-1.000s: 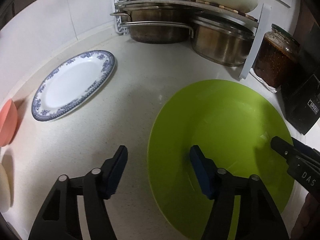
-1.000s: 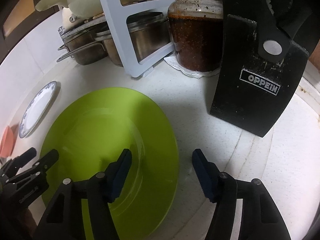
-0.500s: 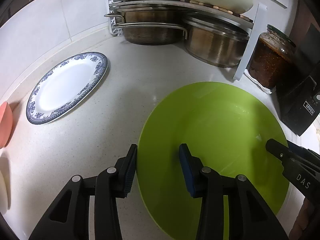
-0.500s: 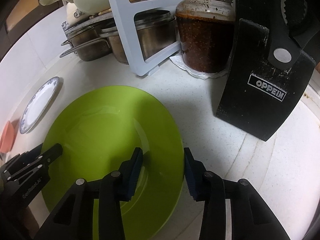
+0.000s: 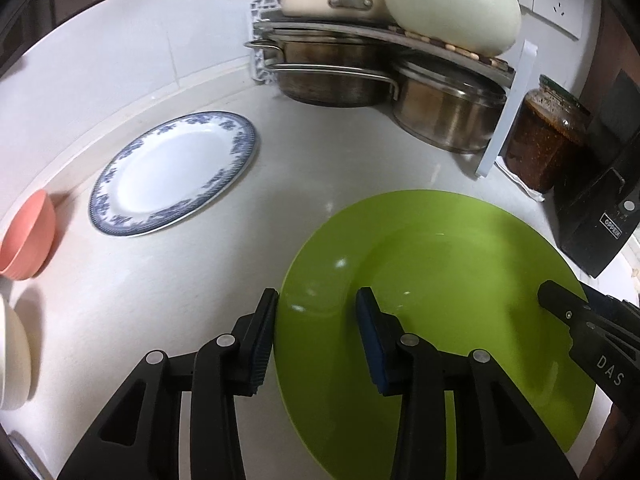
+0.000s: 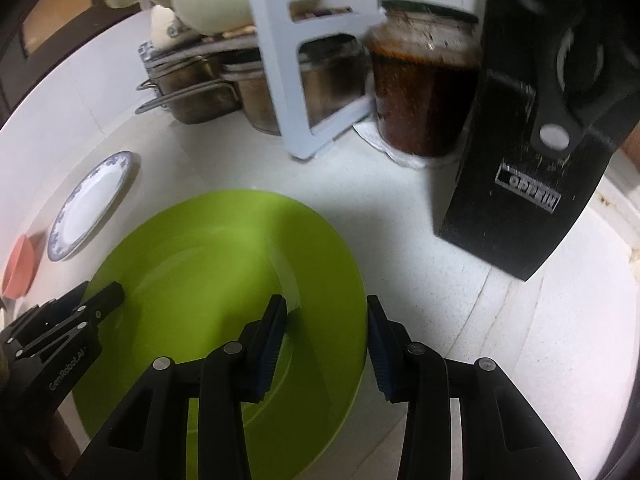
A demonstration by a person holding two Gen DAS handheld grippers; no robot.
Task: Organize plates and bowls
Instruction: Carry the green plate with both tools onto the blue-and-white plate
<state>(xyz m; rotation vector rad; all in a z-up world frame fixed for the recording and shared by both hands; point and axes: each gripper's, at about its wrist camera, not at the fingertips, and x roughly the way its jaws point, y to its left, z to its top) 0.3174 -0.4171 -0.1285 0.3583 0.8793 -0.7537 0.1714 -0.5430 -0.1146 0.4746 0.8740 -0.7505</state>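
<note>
Left gripper (image 5: 316,340): its two fingers straddle the left rim of the green plate (image 5: 460,280), one blue pad outside the edge, the other over the plate's inner face; the jaws stand partly closed, narrowed down onto the rim, and the pads appear to press on it.
Right gripper (image 6: 326,344): the same on the opposite rim of the plate (image 6: 208,264); one pad lies inside over the well, the other outside past the edge, and the gap is about as narrow as the left one's.
Each gripper in the other's view: the right one's black finger tip (image 5: 560,304) reaches onto the plate from the right edge of the left view; the left gripper (image 6: 96,300) shows at the lower left of the right view, on the plate's far rim.
Green plate: near the front of the white counter (image 5: 200,272), held at both sides; whether it is clear of the counter I cannot tell.
Blue-patterned plate (image 5: 172,172): flat on the counter, well apart to the left.
Pink bowl (image 5: 26,236): at the left edge, beside the patterned plate.
Cream bowl (image 5: 12,352): just in front of the pink one.
Behind the green plate: steel pots (image 5: 440,108) under a rack, a jar of dark sauce (image 5: 544,140), a black knife block (image 6: 520,184).
</note>
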